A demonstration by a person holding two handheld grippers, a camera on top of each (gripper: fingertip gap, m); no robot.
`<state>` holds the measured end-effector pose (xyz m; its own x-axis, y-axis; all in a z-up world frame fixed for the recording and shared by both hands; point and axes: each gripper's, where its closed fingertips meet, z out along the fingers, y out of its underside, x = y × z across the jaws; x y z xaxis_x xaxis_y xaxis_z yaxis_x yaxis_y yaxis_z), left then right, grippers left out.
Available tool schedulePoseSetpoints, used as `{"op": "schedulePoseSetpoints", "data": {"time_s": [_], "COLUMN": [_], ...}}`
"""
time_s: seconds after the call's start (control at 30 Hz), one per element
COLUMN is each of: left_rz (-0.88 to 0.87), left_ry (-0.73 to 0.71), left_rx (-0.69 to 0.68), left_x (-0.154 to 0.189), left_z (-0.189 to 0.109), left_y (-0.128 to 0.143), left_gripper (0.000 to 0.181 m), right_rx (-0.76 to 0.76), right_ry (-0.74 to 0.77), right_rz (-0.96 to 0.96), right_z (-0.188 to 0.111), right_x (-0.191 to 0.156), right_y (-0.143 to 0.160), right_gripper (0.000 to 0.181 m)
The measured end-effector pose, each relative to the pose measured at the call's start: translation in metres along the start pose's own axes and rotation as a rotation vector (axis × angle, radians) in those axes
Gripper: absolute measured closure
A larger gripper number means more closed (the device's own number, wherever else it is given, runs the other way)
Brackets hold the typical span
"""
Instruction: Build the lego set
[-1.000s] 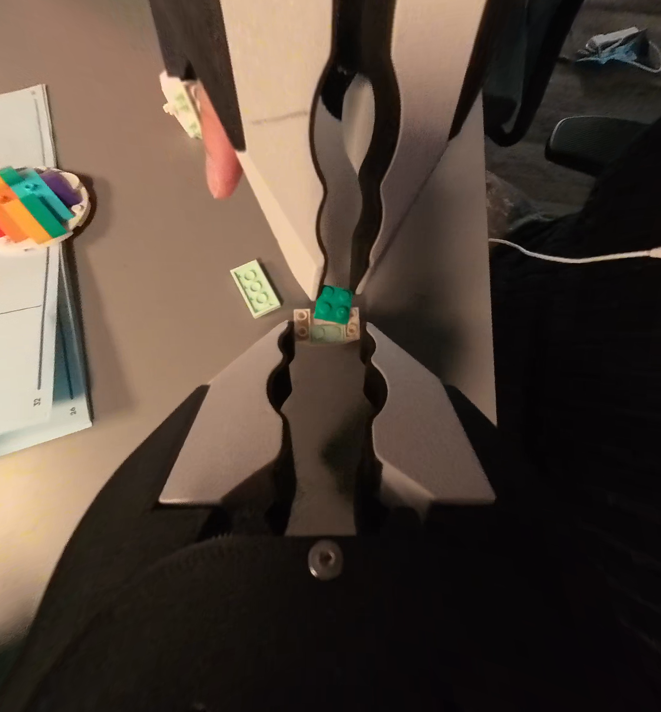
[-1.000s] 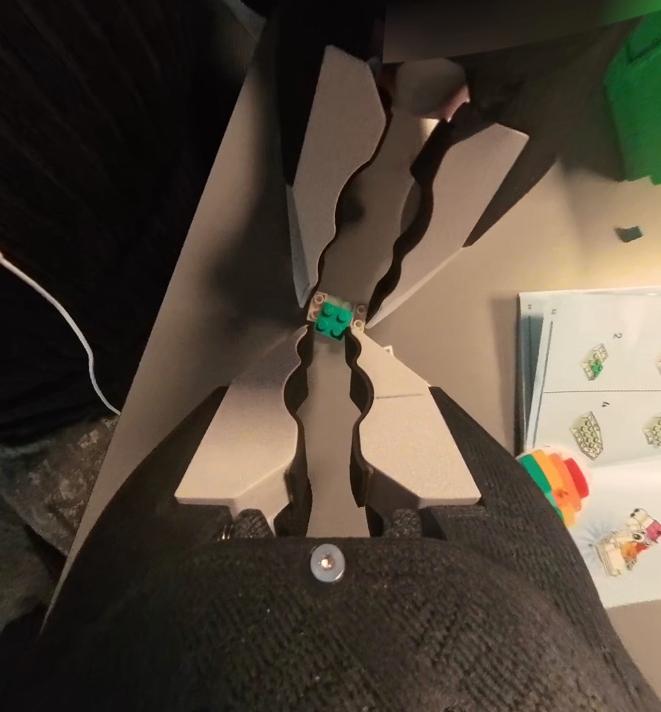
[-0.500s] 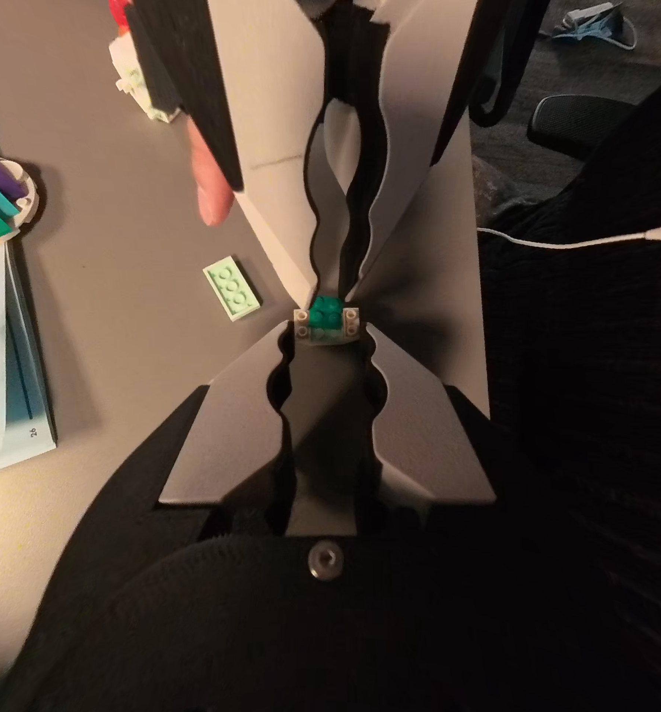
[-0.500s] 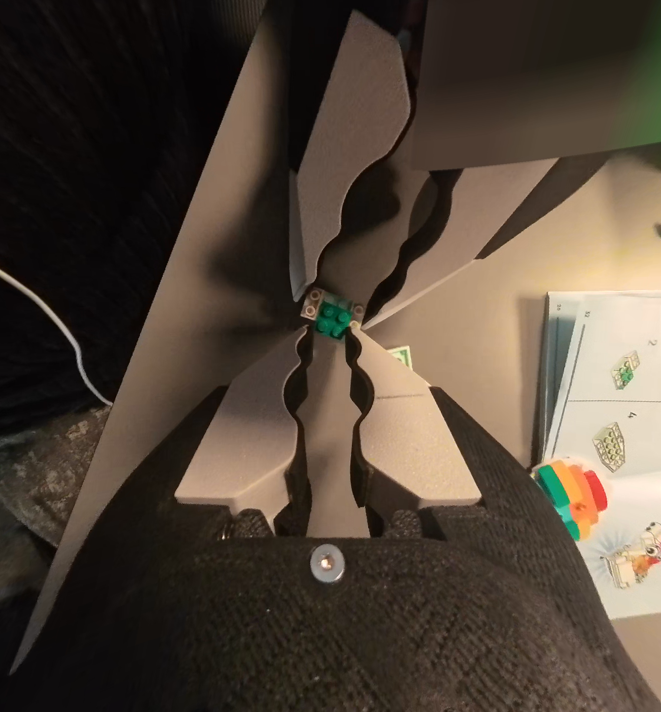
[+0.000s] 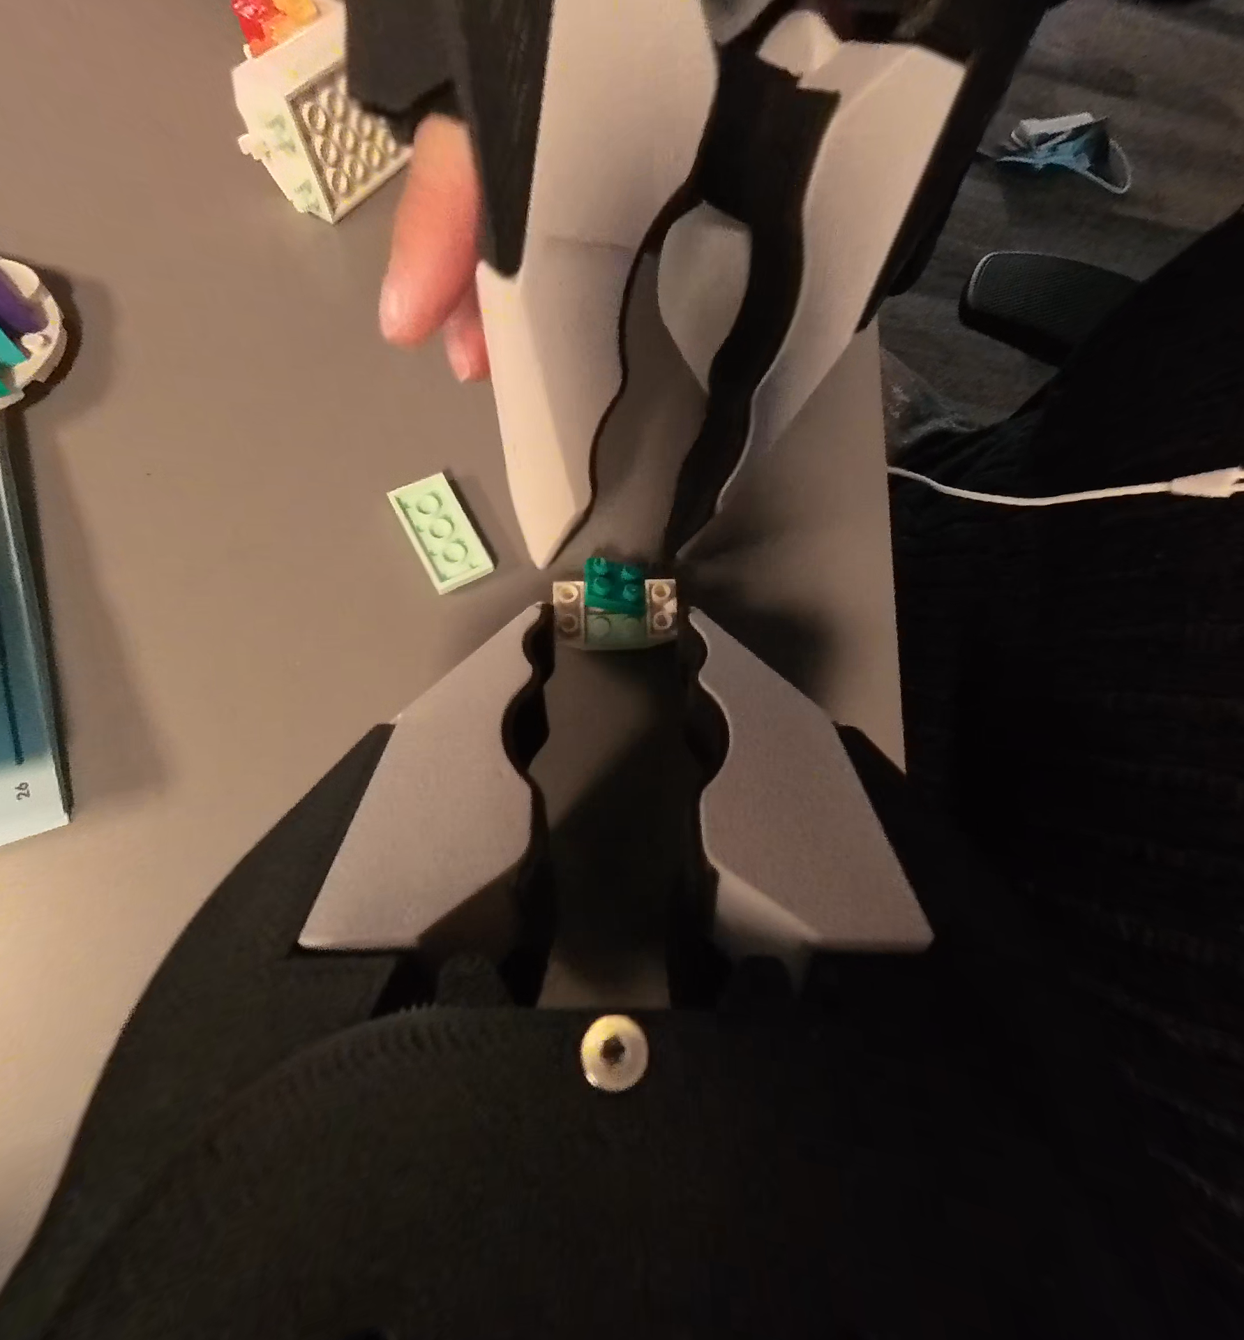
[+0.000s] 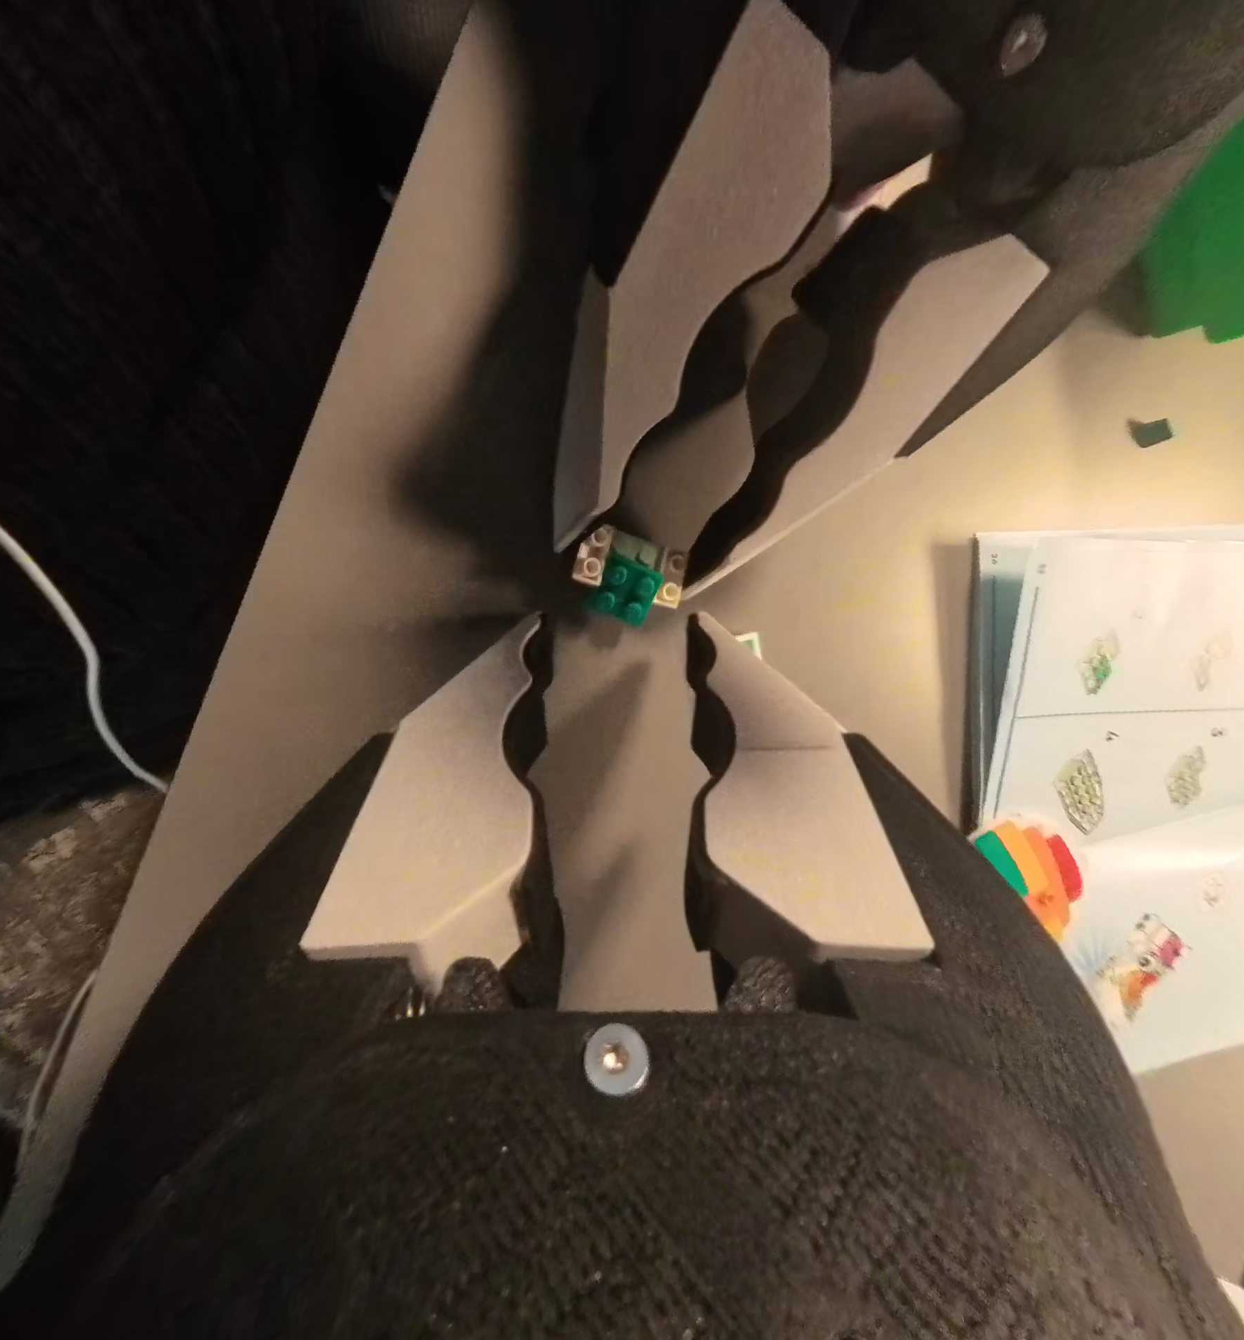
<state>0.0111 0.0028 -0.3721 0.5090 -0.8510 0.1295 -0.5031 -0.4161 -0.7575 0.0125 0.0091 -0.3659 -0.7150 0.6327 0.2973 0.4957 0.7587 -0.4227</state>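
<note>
My left gripper is shut on a small white and pale-green lego assembly, held above the table's edge. A dark green 2x2 brick sits on top of the assembly's far half. My right gripper faces the left one tip to tip. Its jaws are apart, and the green brick lies just beyond its fingertips, not between them. In the right wrist view the left gripper comes in from above, clamped on the assembly.
On the grey table lie a pale green plate, an open instruction booklet, a rainbow build, a white build with a tan plate and a small dark piece. A person's finger shows by the right gripper. A white cable crosses dark cloth. My two grippers' fingertips are within a few centimetres of each other.
My right gripper's jaws have widened and drawn back a little from the green brick, which stays on the assembly. The left gripper still holds the assembly.
</note>
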Motion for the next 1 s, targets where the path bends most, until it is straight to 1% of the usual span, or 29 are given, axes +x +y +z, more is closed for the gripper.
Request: {"op": "schedulePoseSetpoints", "data": {"time_s": [0.13, 0.27, 0.3, 0.43, 0.53, 0.6, 0.7, 0.87, 1.0], "left_rz": [-0.060, -0.105, -0.112, -0.133, -0.149, -0.165, -0.177, -0.178, -0.167], "left_ry": [-0.006, 0.010, 0.016, 0.046, 0.105, 0.151, 0.197, 0.237, 0.269], "left_rx": [0.016, 0.048, 0.061, 0.128, 0.195, 0.238, 0.276, 0.301, 0.302], "left_x": [-0.006, -0.009, -0.009, -0.008, -0.002, 0.003, 0.008, 0.013, 0.018], "left_z": [-0.003, -0.007, -0.008, -0.016, -0.026, -0.033, -0.039, -0.044, -0.045], "left_y": [0.000, -0.003, -0.005, -0.015, -0.027, -0.035, -0.041, -0.047, -0.049], "left_gripper": [0.148, 0.148, 0.148, 0.148, 0.148, 0.148, 0.148, 0.148, 0.148], "right_rx": [0.037, 0.095, 0.112, 0.145, 0.149, 0.150, 0.150, 0.156, 0.188], "right_ry": [0.145, 0.328, 0.373, 0.555, 0.682, 0.737, 0.781, 0.806, 0.836], "right_rz": [-0.081, -0.205, -0.232, -0.363, -0.457, -0.506, -0.551, -0.583, -0.591], "right_z": [-0.005, -0.006, -0.007, -0.015, -0.025, -0.030, -0.034, -0.036, -0.043], "right_x": [0.001, 0.002, 0.003, 0.012, 0.021, 0.023, 0.024, 0.024, 0.023], "right_y": [0.000, -0.006, -0.010, -0.019, -0.026, -0.031, -0.035, -0.038, -0.044], "right_gripper": [0.136, 0.136, 0.133, 0.131, 0.133, 0.136, 0.142, 0.154, 0.167]}}
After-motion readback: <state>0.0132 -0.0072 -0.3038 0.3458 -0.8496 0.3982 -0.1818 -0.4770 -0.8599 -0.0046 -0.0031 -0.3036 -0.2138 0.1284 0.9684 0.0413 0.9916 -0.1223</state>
